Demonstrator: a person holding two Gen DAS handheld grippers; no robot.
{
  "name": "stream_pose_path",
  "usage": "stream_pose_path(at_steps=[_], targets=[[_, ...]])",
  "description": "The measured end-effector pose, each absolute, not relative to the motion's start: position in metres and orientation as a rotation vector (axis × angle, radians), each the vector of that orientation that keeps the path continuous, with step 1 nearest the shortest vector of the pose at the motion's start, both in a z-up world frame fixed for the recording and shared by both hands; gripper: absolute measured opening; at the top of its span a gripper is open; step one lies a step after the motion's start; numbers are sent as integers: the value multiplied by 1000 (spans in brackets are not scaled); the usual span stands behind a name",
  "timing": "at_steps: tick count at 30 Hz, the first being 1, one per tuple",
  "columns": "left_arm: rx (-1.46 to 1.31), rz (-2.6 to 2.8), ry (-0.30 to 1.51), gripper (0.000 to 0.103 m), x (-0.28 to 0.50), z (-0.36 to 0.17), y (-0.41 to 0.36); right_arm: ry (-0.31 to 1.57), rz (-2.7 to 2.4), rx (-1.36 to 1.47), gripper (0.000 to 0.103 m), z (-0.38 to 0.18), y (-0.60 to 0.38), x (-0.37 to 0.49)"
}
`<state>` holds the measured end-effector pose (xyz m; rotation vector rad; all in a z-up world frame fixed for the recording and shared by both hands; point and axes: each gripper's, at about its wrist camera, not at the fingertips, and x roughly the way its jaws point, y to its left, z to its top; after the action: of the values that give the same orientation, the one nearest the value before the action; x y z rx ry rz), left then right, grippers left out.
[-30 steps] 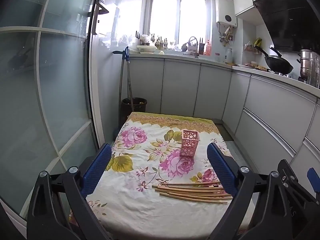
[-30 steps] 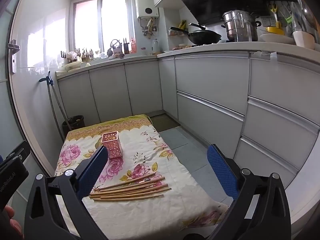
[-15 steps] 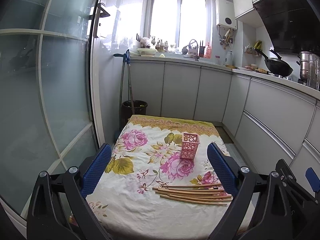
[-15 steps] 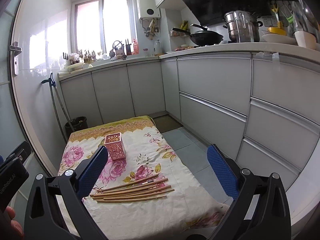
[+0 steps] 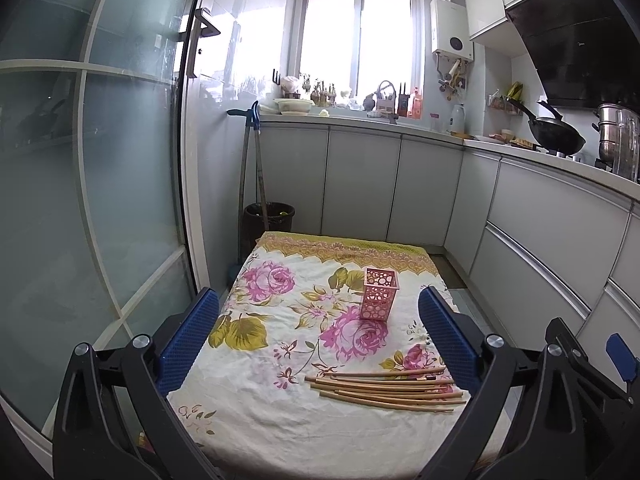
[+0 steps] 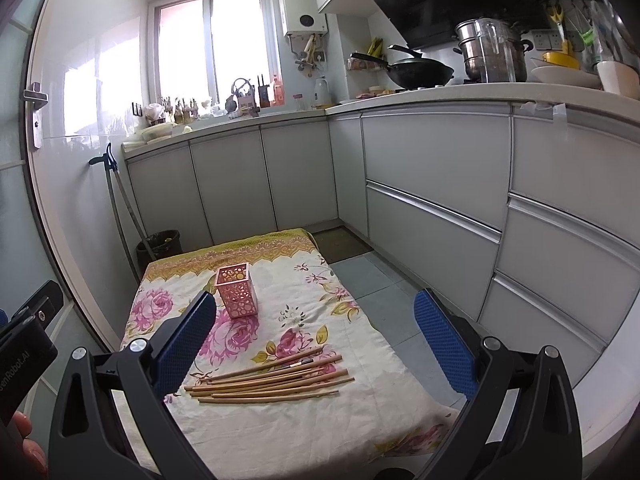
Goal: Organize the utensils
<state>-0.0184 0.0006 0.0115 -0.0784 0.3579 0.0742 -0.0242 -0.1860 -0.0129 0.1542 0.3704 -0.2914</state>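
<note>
Several wooden chopsticks (image 5: pixel 384 390) lie in a loose bundle on the near right of a floral-cloth table (image 5: pixel 260 412). They also show in the right wrist view (image 6: pixel 272 380). A pink perforated holder (image 5: pixel 378 298) stands upright and empty beyond them, also in the right wrist view (image 6: pixel 237 294). My left gripper (image 5: pixel 318 336) is open and empty, held above the near edge of the table. My right gripper (image 6: pixel 316 340) is open and empty, above the chopsticks.
A glass door (image 5: pixel 100 200) runs along the left of the table. Grey kitchen cabinets (image 6: pixel 440 184) stand behind and to the right. A black bin (image 5: pixel 269 220) and a mop handle (image 5: pixel 250 160) stand past the far left corner. The tiled floor (image 6: pixel 372 276) lies to the right.
Both cameras have risen and tilted slightly, so the table sits lower in view. The chopsticks and holder have not moved. Both grippers stay open.
</note>
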Motion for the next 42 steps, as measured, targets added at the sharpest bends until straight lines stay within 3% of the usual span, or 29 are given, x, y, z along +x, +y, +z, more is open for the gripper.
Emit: stream_pose_path(at_steps=[42], targets=[[-67, 58, 402, 96, -2, -3, -3, 407, -287, 174, 97, -23, -191, -11]])
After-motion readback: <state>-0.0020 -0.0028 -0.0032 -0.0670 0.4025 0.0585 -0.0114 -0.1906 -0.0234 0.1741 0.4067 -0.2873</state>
